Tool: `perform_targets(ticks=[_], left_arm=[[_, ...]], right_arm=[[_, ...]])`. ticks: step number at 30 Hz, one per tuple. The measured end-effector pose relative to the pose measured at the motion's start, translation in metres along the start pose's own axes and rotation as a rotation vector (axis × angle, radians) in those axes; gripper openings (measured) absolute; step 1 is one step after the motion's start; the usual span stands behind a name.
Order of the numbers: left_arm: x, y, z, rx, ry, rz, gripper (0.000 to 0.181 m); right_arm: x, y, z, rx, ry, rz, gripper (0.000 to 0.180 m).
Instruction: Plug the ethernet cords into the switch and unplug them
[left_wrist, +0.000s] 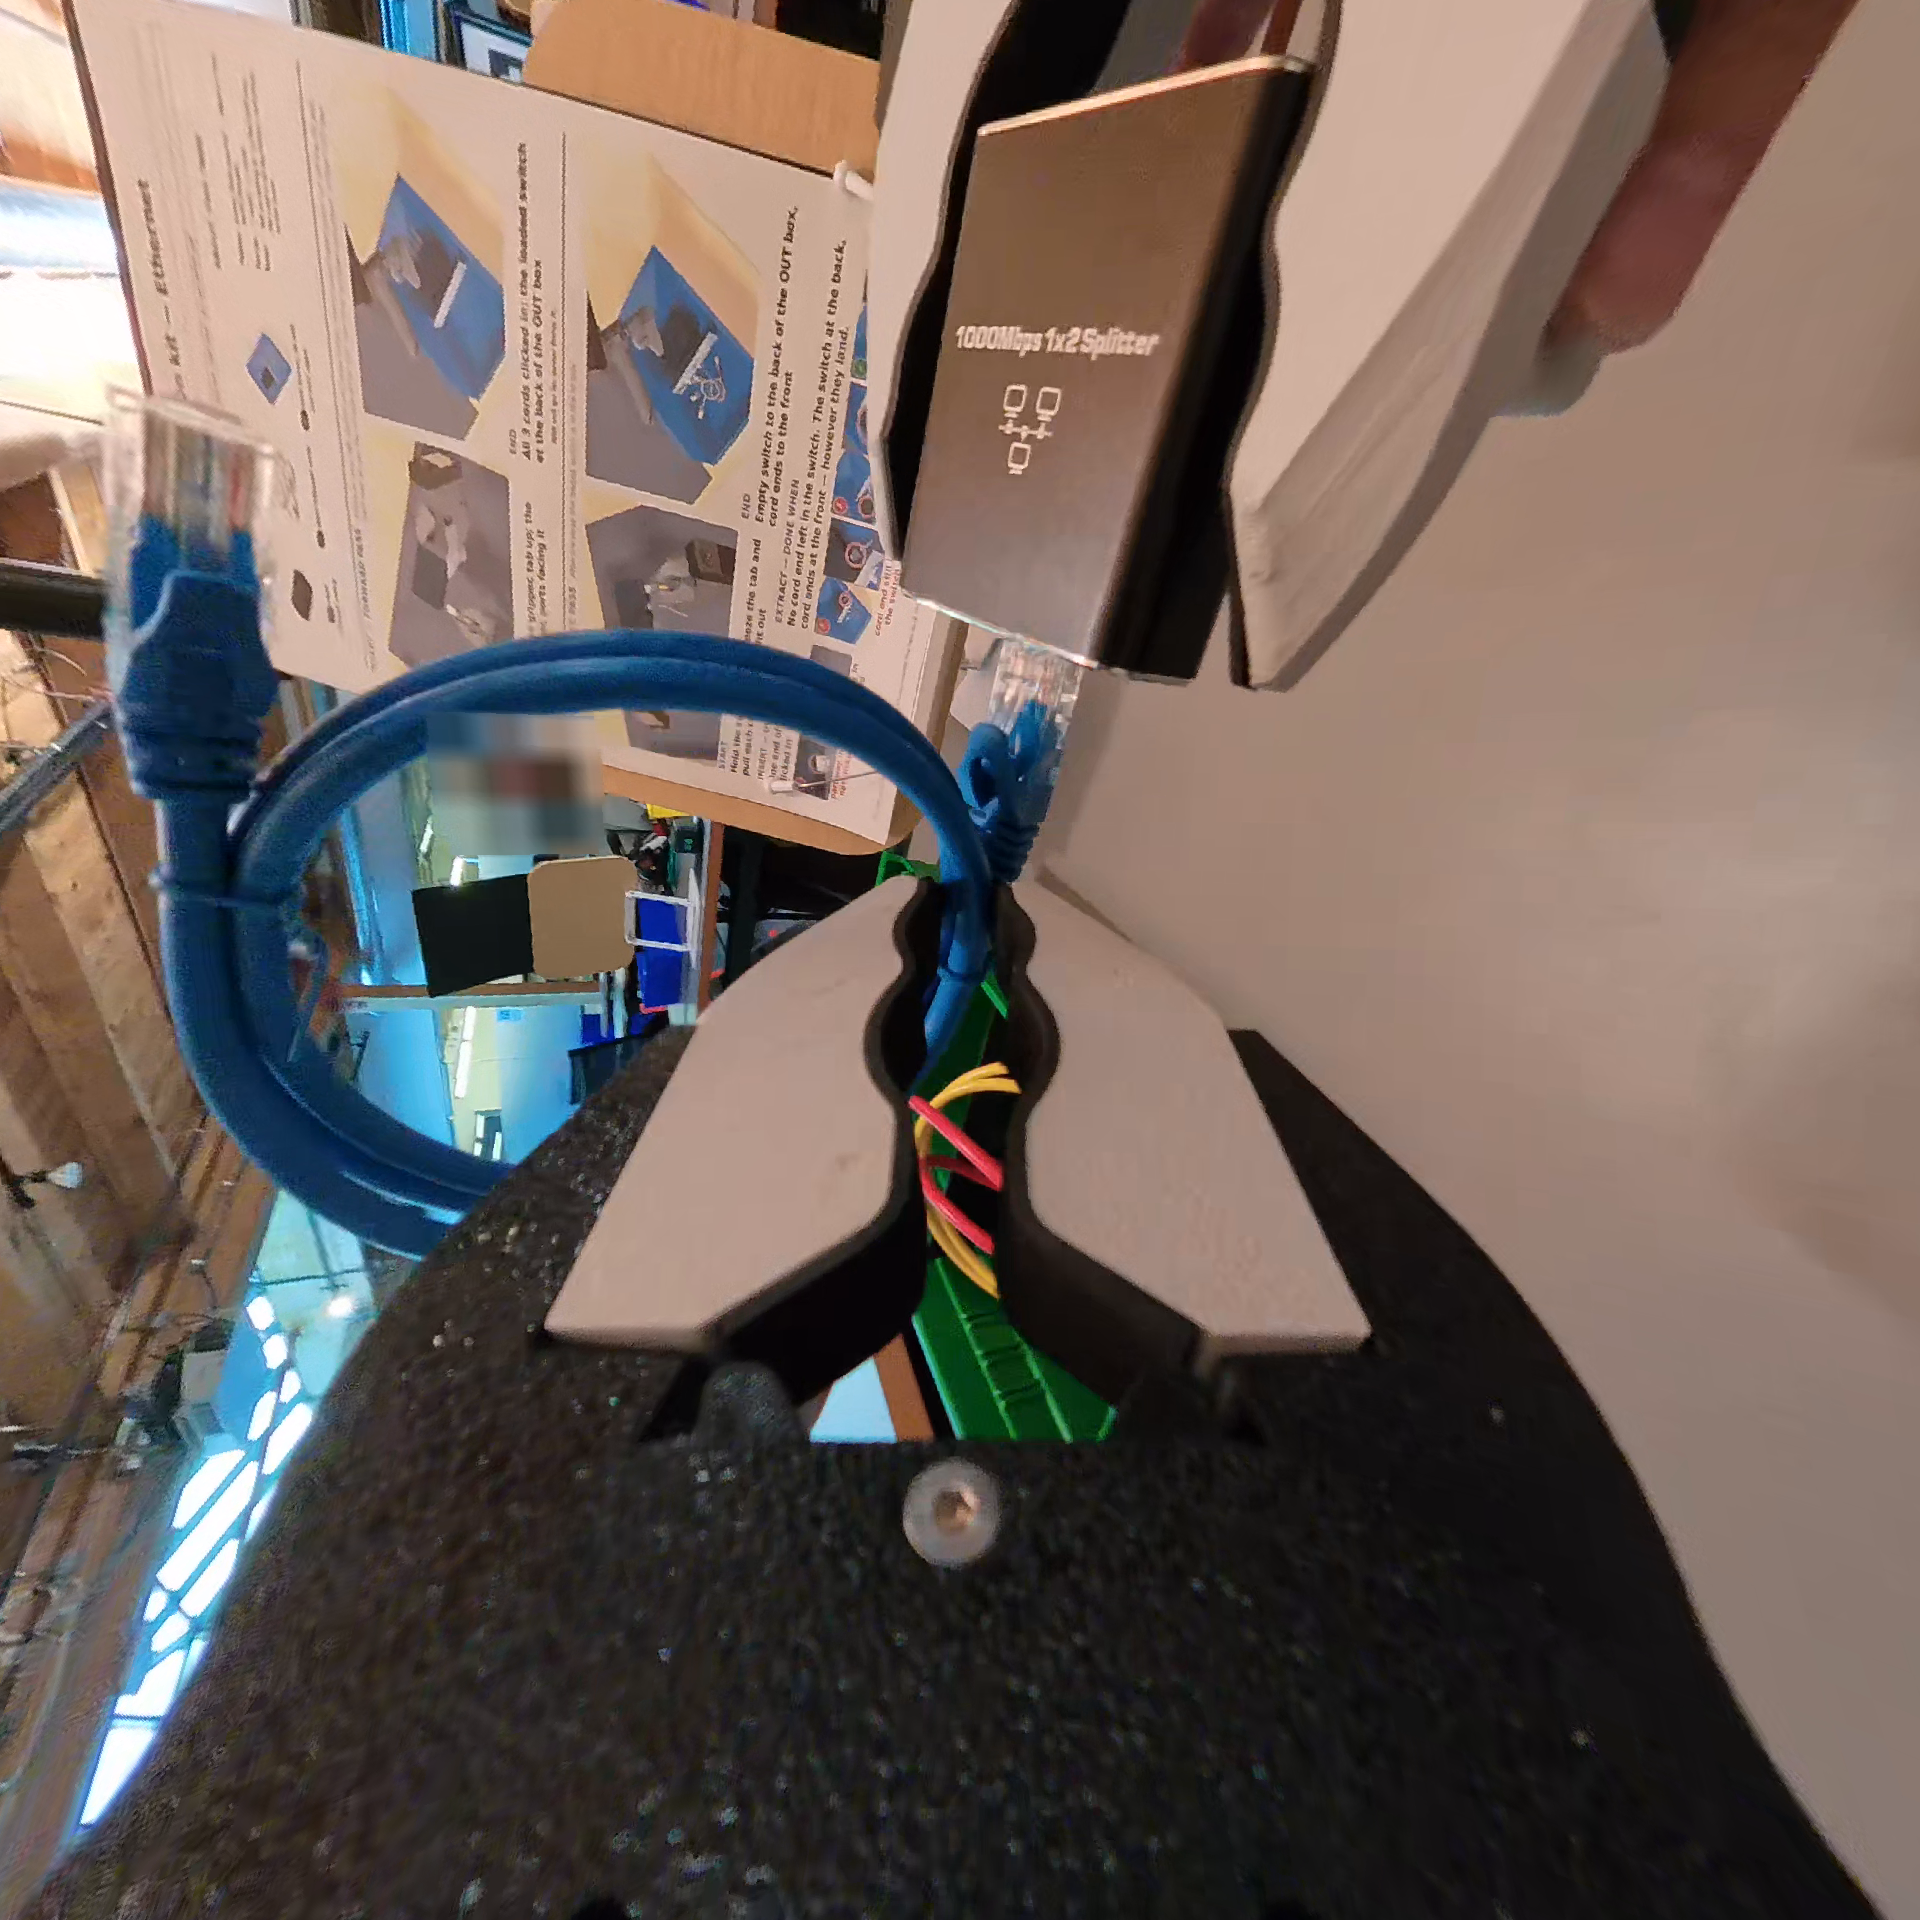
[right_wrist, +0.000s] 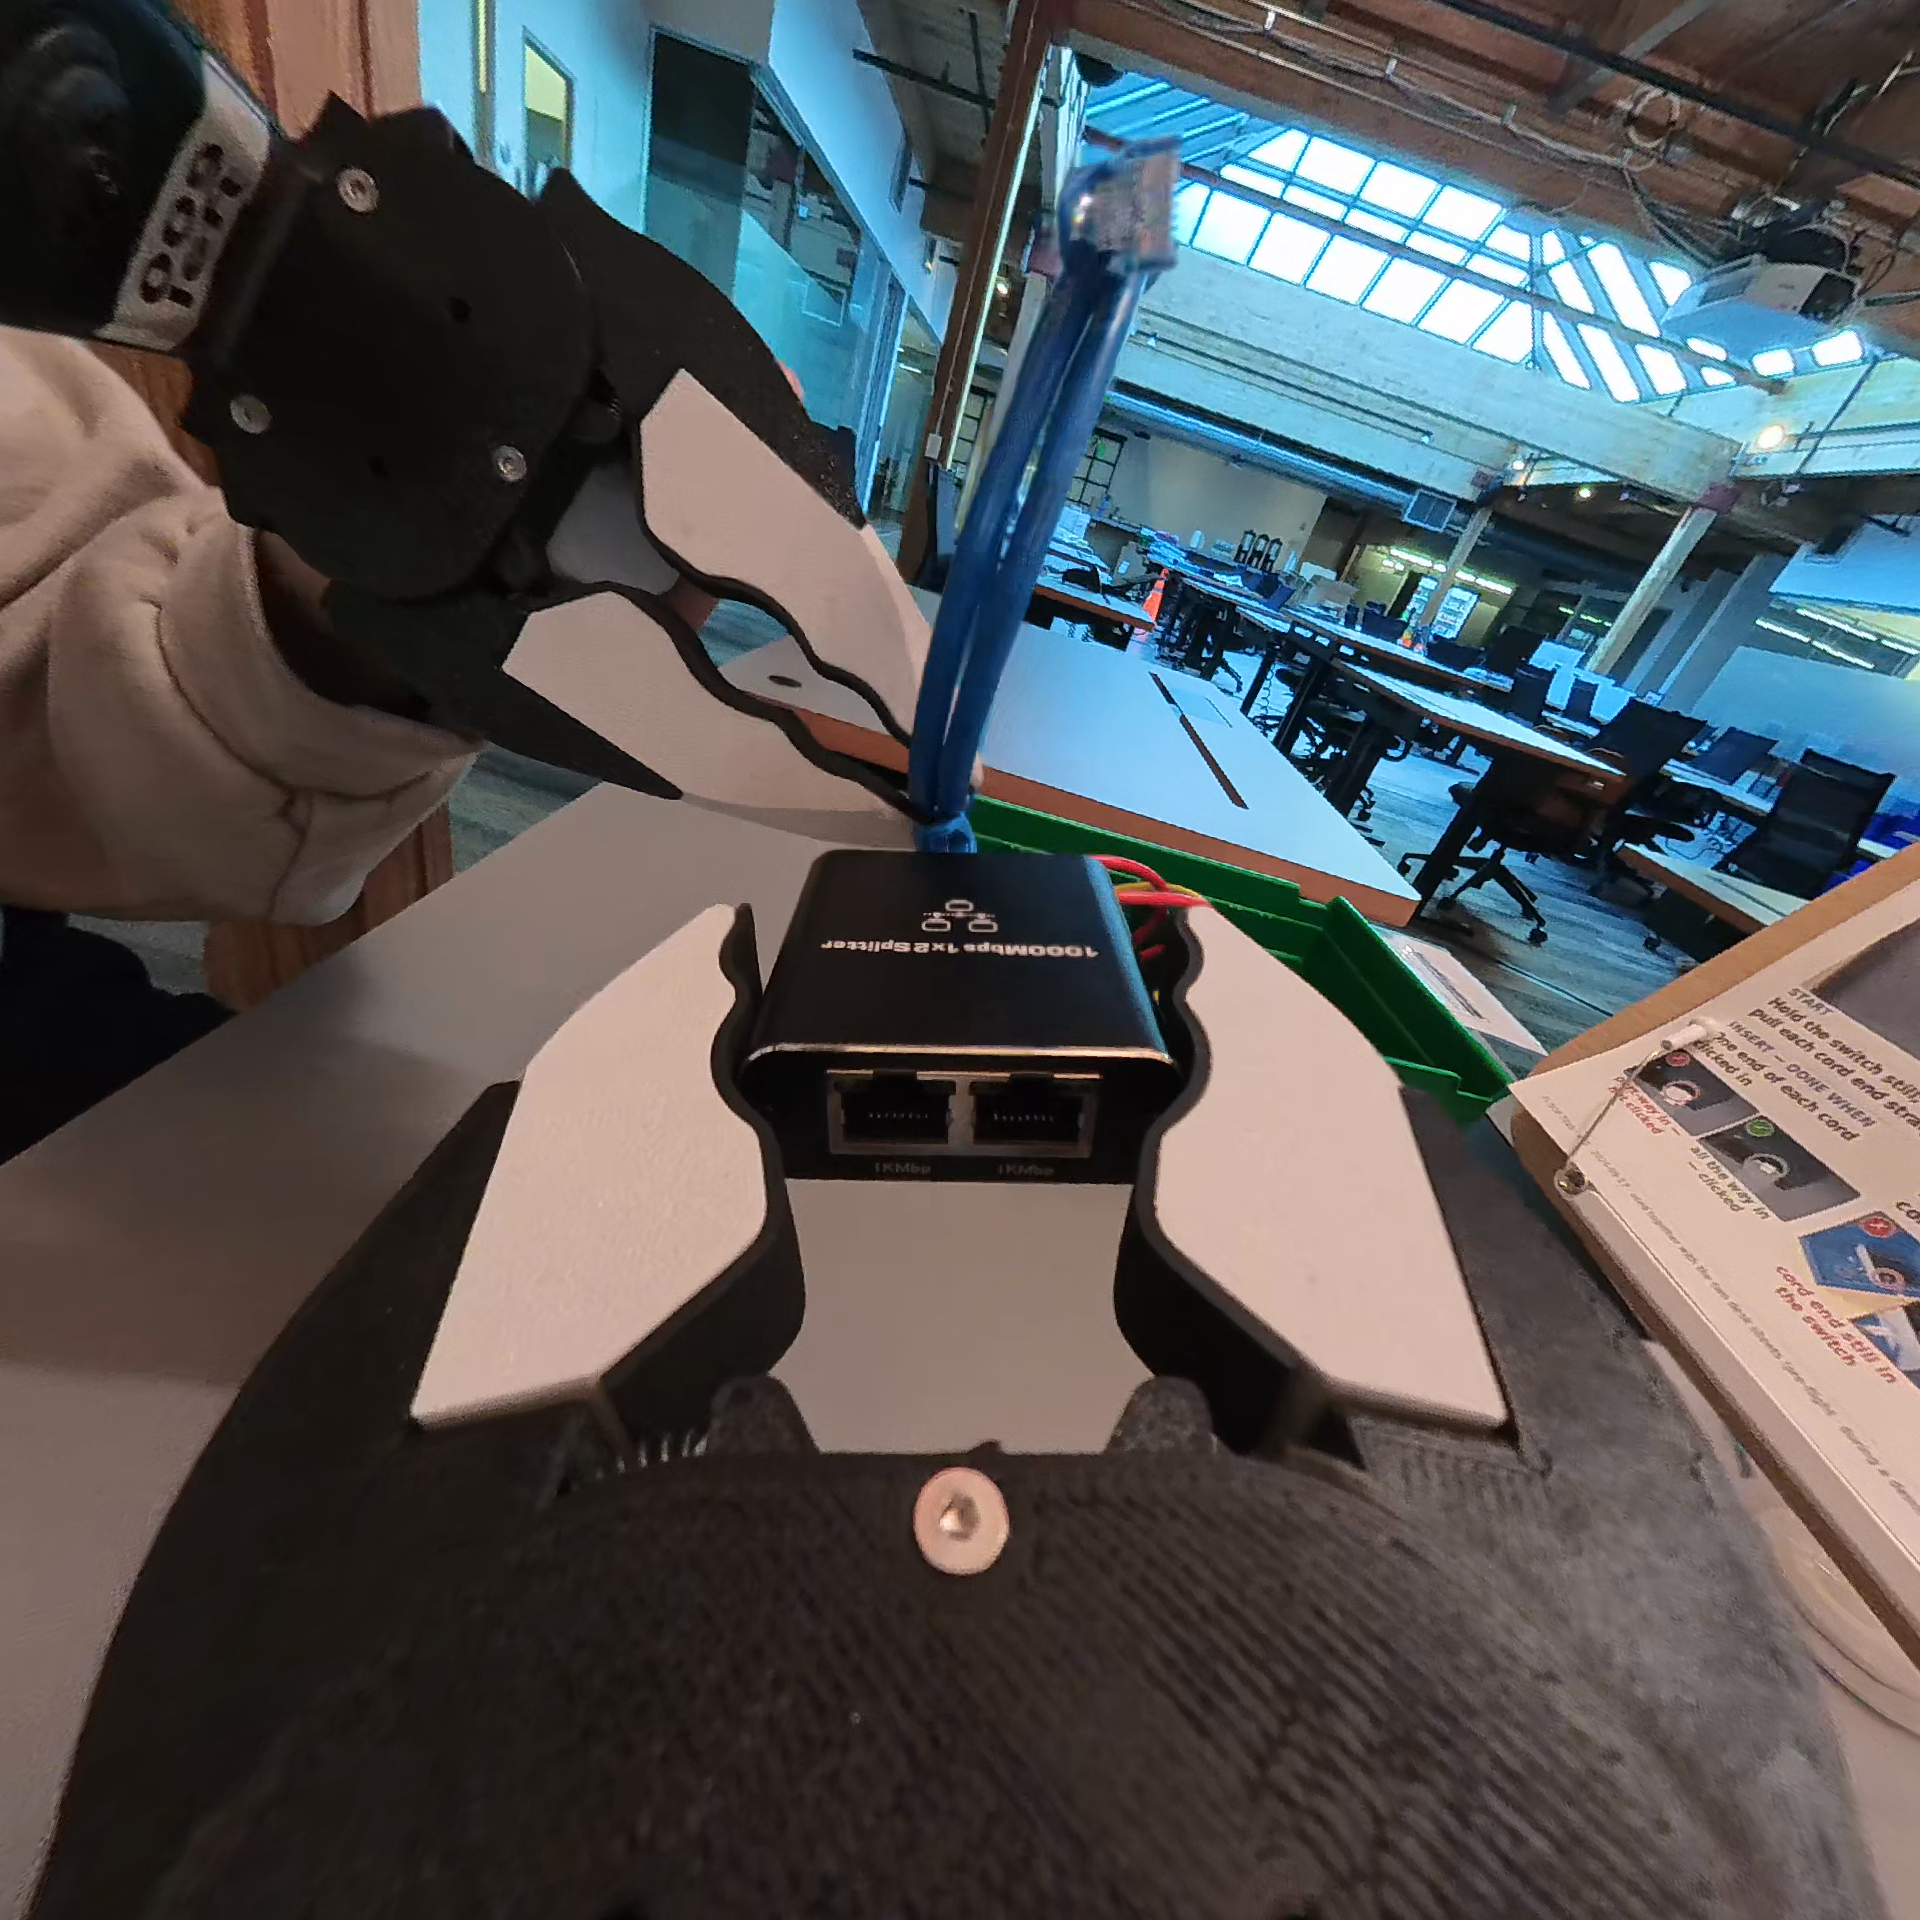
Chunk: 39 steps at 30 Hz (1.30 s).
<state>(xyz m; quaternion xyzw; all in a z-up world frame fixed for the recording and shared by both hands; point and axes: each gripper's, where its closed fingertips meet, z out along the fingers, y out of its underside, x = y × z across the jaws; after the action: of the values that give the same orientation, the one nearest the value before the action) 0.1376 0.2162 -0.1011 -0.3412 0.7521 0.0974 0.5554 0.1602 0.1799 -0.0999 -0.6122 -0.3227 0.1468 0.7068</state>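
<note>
The black metal switch (right_wrist: 961, 977) sits between the white fingers of my right gripper (right_wrist: 961, 920), which is shut on its sides. Its two near ports (right_wrist: 961, 1117) are empty. My left gripper (left_wrist: 961, 904) is shut on a blue ethernet cord (left_wrist: 582, 665) just behind its plug (left_wrist: 1029, 691). The plug's clear tip is in the single port on the far end of the switch (left_wrist: 1060, 395); how deep it sits I cannot tell. The cord loops away and its other plug (left_wrist: 192, 499) hangs free, also seen in the right wrist view (right_wrist: 1127, 208). The left gripper (right_wrist: 914, 800) shows there too.
A green bin (right_wrist: 1351, 966) behind the switch holds red and yellow cords (left_wrist: 966, 1164). An instruction sheet on a board (right_wrist: 1714, 1195) lies at the right. The white table (right_wrist: 260, 1091) lies below. A person's sleeve (right_wrist: 156, 675) is at the left. The left gripper's tips are roughly 5 cm from the right gripper's.
</note>
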Motion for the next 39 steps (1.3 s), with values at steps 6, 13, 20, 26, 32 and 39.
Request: perform_targets(ticks=[6, 13, 20, 26, 32, 39], left_arm=[[0.001, 0.005, 0.005, -0.044, 0.016, -0.017, 0.009], [-0.002, -0.005, -0.002, 0.07, 0.051, -0.159, 0.009], [-0.004, -0.015, -0.01, 0.161, 0.117, -0.216, 0.009], [-0.003, -0.011, -0.01, 0.104, 0.071, -0.102, 0.009], [-0.002, -0.007, -0.008, 0.061, 0.084, -0.122, 0.009], [-0.004, 0.002, -0.005, -0.058, 0.012, -0.026, 0.009]], right_arm=[[0.0, 0.008, 0.004, -0.08, 0.017, -0.034, 0.075], [0.005, -0.004, -0.004, 0.08, 0.0, 0.083, 0.075], [-0.002, -0.02, -0.01, 0.196, -0.059, 0.107, 0.075], [-0.007, -0.016, -0.007, 0.157, -0.08, 0.083, 0.075], [-0.009, -0.016, -0.003, 0.143, -0.076, 0.049, 0.075], [-0.005, -0.007, 0.004, -0.011, 0.0, -0.069, 0.075]])
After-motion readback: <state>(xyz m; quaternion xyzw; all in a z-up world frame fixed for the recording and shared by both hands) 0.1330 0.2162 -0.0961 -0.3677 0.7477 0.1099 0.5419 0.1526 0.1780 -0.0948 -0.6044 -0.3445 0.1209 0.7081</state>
